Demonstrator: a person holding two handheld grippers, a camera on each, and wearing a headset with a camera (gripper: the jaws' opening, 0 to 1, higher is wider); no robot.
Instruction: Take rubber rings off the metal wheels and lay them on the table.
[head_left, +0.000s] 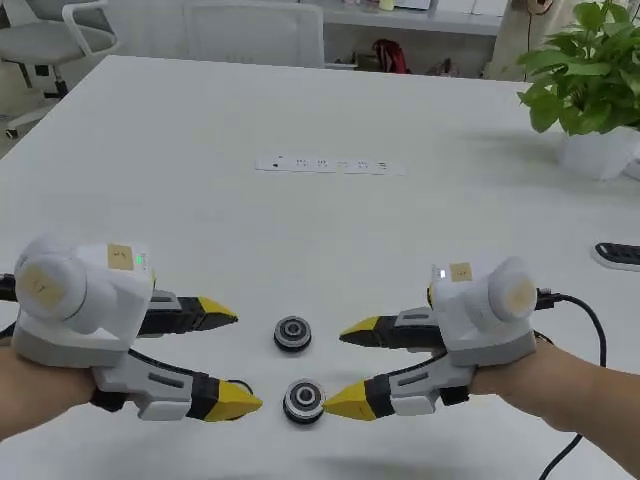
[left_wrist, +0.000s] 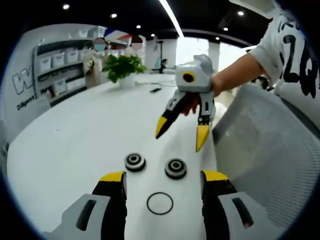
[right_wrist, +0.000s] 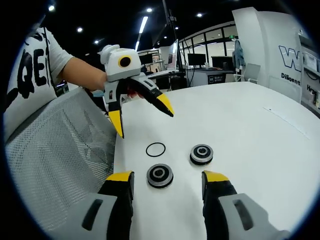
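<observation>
Lower centre: near wheel (head_left: 303, 400) flat on table (head_left: 320, 220), axle up, just left of right gripper (head_left: 335, 368), the nearer one | left gripper (head_left: 245, 360) opposite, both released, empty | loose rubber ring (left_wrist: 160, 203) between left jaws | far wheel (head_left: 292, 333) just above.

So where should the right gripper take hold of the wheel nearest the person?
Probably across its outer rim, coming in level from the right. That wheel lies flat, so its round edge gives two opposite sides, and the right gripper has its open fingers pointed toward it.
</observation>
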